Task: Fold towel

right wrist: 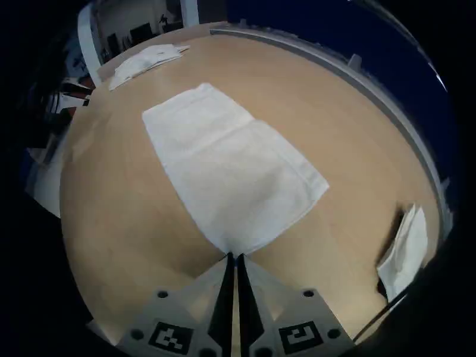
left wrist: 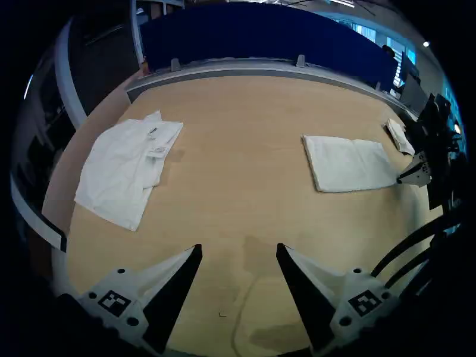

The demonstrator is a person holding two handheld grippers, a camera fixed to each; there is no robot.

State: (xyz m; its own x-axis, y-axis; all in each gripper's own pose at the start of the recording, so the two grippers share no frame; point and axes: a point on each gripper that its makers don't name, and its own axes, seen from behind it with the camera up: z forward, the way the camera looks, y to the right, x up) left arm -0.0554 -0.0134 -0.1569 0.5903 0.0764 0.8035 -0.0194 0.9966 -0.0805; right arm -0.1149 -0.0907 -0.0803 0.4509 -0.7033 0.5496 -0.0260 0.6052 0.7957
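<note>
A white towel (right wrist: 232, 172) lies flat on the wooden table (right wrist: 113, 196), folded into a long rectangle with a crease across its middle. My right gripper (right wrist: 233, 257) is shut, its tips pinching the towel's nearest corner. In the left gripper view the same towel (left wrist: 348, 163) lies at the right of the table, with the right gripper (left wrist: 410, 175) at its right-hand corner. My left gripper (left wrist: 239, 250) hovers open over bare tabletop near the front edge, nothing between its fingers.
A loose heap of white cloth (left wrist: 125, 169) with a tag lies at the table's left; it appears far off in the right gripper view (right wrist: 146, 62). A small folded white cloth (left wrist: 400, 135) sits beyond the towel. A blue partition (left wrist: 262, 35) lines the far edge.
</note>
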